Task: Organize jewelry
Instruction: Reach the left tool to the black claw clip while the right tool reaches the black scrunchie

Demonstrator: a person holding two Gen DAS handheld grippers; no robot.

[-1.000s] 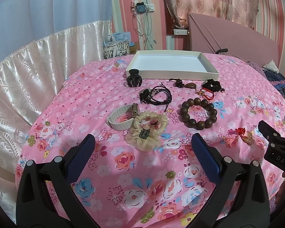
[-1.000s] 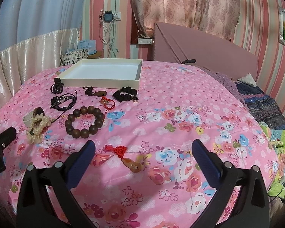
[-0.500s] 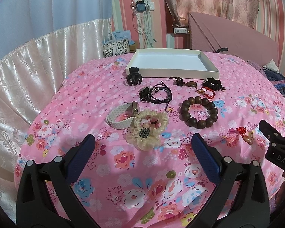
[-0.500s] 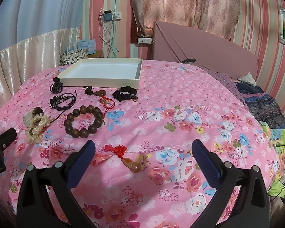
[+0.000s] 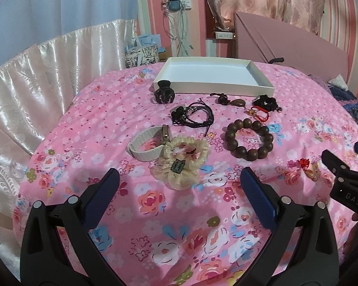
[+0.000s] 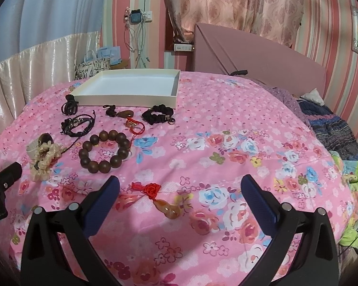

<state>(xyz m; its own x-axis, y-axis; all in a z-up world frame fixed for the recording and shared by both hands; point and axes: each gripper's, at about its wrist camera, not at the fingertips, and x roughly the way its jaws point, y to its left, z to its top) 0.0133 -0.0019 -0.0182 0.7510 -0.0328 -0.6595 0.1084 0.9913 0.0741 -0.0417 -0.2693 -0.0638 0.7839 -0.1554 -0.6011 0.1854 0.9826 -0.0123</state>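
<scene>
We note a matt cotton-like bedspread [image 5: 179, 214] with printed flowers. The tray [image 5: 212, 88] looks like smooth matt white card. The bead bracelet [image 5: 249, 138] appears polished dark wood. The scrunchie [image 5: 181, 162] is sheer, shiny cream cloth. The gourd charm [image 6: 167, 208] is glossy amber. The curtain [image 5: 47, 76] is satin.

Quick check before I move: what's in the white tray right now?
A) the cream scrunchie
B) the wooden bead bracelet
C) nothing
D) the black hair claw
C: the white tray shows only its bare floor; the wooden bead bracelet, cream scrunchie and black hair claw all lie on the bedspread outside it.
</scene>
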